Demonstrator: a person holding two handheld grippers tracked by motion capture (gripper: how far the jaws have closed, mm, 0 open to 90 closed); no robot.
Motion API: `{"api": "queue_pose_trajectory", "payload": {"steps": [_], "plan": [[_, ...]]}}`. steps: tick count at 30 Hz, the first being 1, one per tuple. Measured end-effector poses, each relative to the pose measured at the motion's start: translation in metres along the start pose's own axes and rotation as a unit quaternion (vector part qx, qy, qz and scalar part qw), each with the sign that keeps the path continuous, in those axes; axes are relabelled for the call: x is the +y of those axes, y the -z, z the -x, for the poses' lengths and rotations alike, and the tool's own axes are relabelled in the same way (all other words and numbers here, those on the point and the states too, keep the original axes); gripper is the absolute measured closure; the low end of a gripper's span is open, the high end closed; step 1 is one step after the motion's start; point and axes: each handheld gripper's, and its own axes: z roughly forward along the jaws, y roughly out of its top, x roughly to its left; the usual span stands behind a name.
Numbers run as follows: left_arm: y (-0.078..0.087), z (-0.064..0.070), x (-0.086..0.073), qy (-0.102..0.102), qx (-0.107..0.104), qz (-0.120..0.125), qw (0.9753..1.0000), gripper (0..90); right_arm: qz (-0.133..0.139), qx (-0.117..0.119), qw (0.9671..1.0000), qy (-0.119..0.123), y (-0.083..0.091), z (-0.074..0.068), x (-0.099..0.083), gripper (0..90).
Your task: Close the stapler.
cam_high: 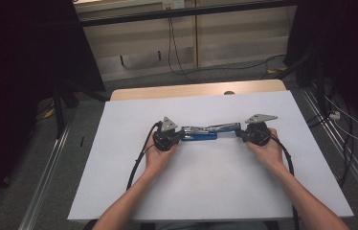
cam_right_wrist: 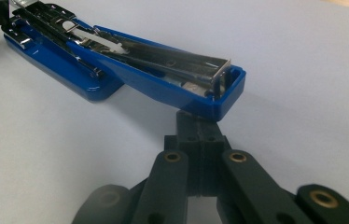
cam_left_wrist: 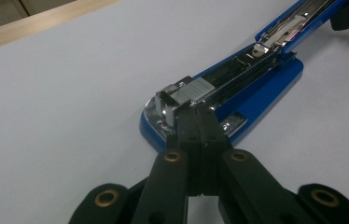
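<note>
Blue plastic and bright steel: stapler (cam_high: 205,132) swung fully open, lying flat on the white desk (cam_high: 206,187) between the two grippers, base end just ahead of the left gripper (cam_high: 181,135), lid end just ahead of the right gripper (cam_high: 239,133); strip of staples (cam_left_wrist: 196,89) sitting at the front of the magazine, right at the tips of the left gripper. Left gripper (cam_left_wrist: 196,122) closed, jaws pressed together with no gap, tips touching the strip and the chrome nose but pinching nothing that can be made out; right gripper (cam_right_wrist: 199,127) likewise closed, jaws together, tips tucked under the raised end of the blue lid (cam_right_wrist: 210,95), propping rather than clamping.

Judged as seating the staples in the channel: best done by nudging the strip straight along the rail with the closed left tips, low and slow, while steadying the lid end from beneath so the body cannot skate; no sideways push, lest the strip tip out of the channel; lid to be swung over only once the strip lies flat.

Bare desk all round both grippers; near edge well behind the hands; far edge and wooden rim (cam_high: 196,90) well beyond the stapler; side edges well apart from either gripper.
</note>
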Motion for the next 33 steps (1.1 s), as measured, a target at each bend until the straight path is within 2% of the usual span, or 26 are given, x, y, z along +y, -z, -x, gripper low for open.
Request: {"api": "queue_pose_trajectory", "payload": {"steps": [23, 26, 33], "plan": [[0.0002, -0.0006, -0.0004, 0.002, -0.003, 0.000, 1.0000, 90.0, 0.027, -0.001, 0.9996, 0.001, -0.0017, -0.0033, 0.0029, 90.0], [0.0009, -0.0020, -0.0004, -0.004, 0.001, -0.002, 1.0000, 90.0, 0.029, 0.000, 0.9996, 0.000, -0.0017, -0.0034, 0.0029, 90.0], [0.0009, -0.0024, -0.0009, 0.005, -0.005, 0.000, 1.0000, 90.0, 0.042, 0.003, 0.9991, -0.009, 0.0006, -0.0032, 0.0037, 90.0]]}}
